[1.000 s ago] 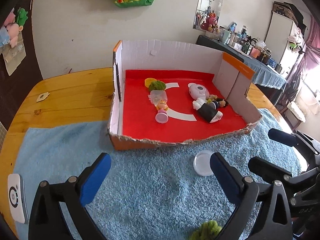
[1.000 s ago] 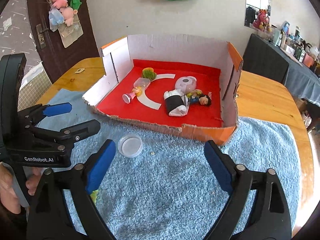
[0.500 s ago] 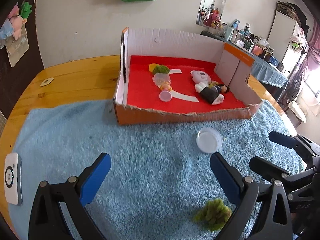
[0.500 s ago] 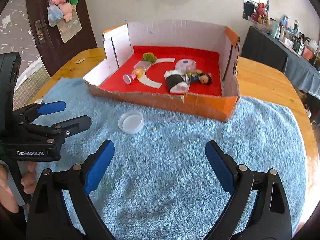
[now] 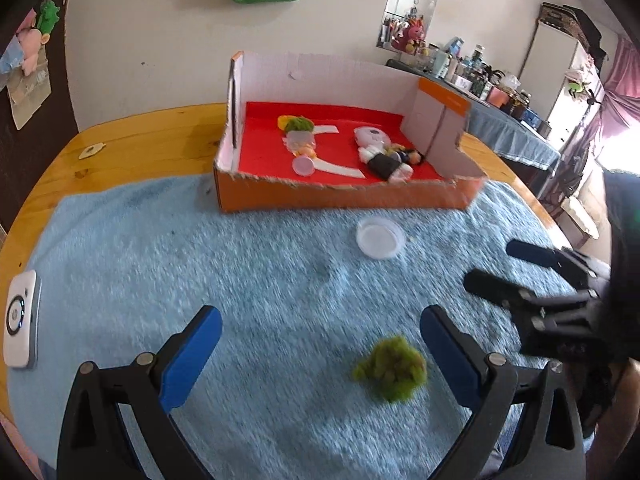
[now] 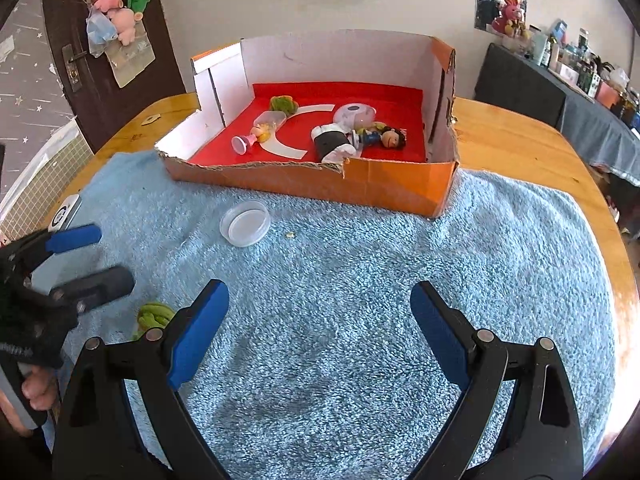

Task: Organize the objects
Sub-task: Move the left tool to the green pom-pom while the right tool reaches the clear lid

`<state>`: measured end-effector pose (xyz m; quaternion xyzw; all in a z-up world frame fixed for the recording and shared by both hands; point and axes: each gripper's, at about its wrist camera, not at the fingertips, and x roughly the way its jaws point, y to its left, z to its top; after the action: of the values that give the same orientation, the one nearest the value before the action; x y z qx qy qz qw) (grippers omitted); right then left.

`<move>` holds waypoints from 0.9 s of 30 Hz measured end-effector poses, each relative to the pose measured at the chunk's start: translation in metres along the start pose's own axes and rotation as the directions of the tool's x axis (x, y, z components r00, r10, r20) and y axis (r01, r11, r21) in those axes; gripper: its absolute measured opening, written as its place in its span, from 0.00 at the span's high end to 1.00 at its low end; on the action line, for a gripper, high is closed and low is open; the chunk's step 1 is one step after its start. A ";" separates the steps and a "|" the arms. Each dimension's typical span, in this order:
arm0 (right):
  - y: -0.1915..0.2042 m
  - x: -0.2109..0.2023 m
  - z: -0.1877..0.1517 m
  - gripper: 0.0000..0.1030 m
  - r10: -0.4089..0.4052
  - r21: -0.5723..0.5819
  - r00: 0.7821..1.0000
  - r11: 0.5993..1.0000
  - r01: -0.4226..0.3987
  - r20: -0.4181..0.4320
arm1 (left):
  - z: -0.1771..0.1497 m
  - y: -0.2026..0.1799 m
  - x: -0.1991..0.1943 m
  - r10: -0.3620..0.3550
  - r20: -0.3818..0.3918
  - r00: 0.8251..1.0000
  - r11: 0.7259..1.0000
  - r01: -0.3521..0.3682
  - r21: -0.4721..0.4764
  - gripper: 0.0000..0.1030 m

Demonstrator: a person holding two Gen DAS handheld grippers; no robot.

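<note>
While several toys already lie in the cardboard box (image 5: 344, 196), two items wait on the blue towel (image 5: 200, 260).
Left tool (image 5: 320, 340) and right tool (image 6: 320, 316) spread, empty; green tuft (image 5: 390, 368) between the left tool's fingers, clear lid (image 5: 380, 237) near box.

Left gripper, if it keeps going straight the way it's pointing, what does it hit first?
Probably the fuzzy green moss-like clump on the blue towel, which lies just ahead of the open left gripper, near its right finger. Past it sits the clear round plastic lid. Depth is uncertain.
</note>
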<state>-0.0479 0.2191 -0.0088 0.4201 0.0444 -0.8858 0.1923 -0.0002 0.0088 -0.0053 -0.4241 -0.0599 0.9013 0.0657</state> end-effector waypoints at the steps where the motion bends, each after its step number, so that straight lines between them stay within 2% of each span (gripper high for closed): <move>1: -0.001 0.000 0.000 0.10 0.001 0.002 1.000 1.000 -0.001 0.000 | -0.003 -0.002 -0.001 -0.004 -0.004 1.000 1.000 0.004 0.006 0.02; 12: 0.013 0.011 0.012 0.10 0.007 -0.042 1.000 0.999 -0.007 0.008 | -0.029 -0.034 -0.004 -0.043 -0.029 0.999 0.994 0.046 0.103 0.02; 18: 0.032 0.027 0.025 0.11 0.035 -0.097 0.999 0.995 -0.036 -0.007 | -0.031 -0.032 0.007 -0.056 -0.043 0.997 0.994 0.060 0.090 0.02; 27: 0.049 0.054 0.029 0.37 0.081 -0.142 0.995 0.986 -0.089 -0.060 | -0.034 -0.020 0.014 -0.104 -0.048 0.993 0.992 0.107 0.063 0.14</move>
<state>-0.0812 0.1506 -0.0278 0.4303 0.0956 -0.8596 0.2584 0.0186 0.0330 -0.0343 -0.4379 -0.0512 0.8883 0.1284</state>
